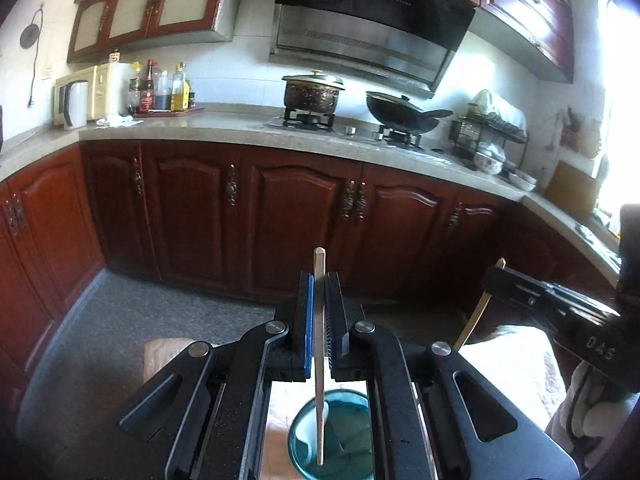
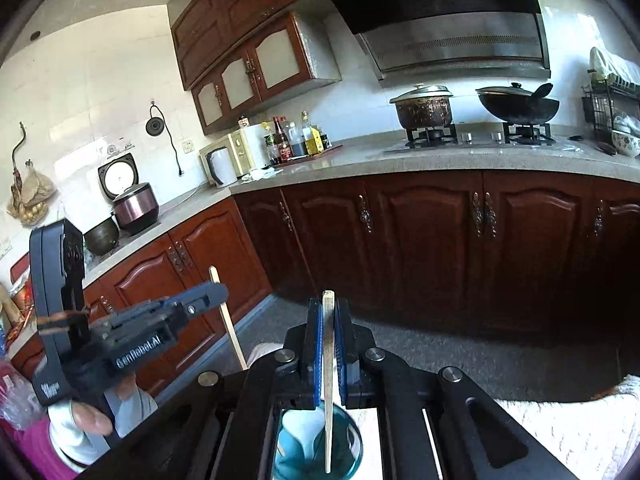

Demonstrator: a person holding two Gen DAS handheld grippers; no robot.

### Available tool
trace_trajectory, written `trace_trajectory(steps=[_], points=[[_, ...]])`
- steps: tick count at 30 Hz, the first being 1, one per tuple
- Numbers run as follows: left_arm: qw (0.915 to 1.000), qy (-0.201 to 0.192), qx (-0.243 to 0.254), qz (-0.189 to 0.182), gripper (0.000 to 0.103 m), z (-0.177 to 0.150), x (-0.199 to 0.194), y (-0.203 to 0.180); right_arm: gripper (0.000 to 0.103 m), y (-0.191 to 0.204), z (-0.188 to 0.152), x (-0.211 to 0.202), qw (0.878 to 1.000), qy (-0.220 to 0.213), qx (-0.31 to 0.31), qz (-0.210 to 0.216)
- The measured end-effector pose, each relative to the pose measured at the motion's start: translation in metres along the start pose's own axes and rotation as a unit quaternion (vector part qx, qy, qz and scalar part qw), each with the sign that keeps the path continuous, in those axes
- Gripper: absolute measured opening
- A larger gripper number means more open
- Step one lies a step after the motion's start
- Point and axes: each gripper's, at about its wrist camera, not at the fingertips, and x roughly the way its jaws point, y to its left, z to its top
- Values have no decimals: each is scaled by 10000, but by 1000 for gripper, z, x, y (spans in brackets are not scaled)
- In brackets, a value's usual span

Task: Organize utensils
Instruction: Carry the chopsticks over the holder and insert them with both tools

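My left gripper [image 1: 319, 280] is shut on a wooden chopstick [image 1: 319, 360] held upright, its lower end over a teal cup [image 1: 352, 436] seen below the jaws. My right gripper [image 2: 328, 308] is shut on a second wooden chopstick [image 2: 328, 380], also upright, its lower end over the same teal cup [image 2: 344, 448], which holds a white spoon [image 2: 304, 432]. The right gripper [image 1: 490, 276] and its chopstick show at the right of the left wrist view. The left gripper [image 2: 218, 292] with its chopstick [image 2: 230, 320] shows at the left of the right wrist view.
A kitchen counter [image 1: 224, 124] runs ahead with a pot [image 1: 312, 94] and a wok [image 1: 404, 112] on the stove, bottles [image 1: 160, 88], a kettle [image 1: 76, 104] and a dish rack [image 1: 488, 136]. Red wood cabinets [image 1: 300, 216] stand below. A light tablecloth [image 2: 568, 424] lies under the grippers.
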Motion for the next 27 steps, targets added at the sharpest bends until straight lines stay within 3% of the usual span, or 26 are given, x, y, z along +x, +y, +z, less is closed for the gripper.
trace_trajectory(steps=[5,14,23,25,27], points=[[9997,104,46,206,4,-20,20,3,5,-6,-12,28,9999,33,138,-25],[9984,516,-19,223,4,-60,37,4,5,-12,-54,63,9980,613,121,-8],[9976,670,-13,197,4,-68,38,0,5,-25,-73,75,9946,958,404,14],[9972,726,-77,154,5,-68,37,1,13,-30,-75,77,9927,1080,533,20],[9969,768,-78,148,7,-69,37,1,28,-33,-79,75,9923,1097,566,24]])
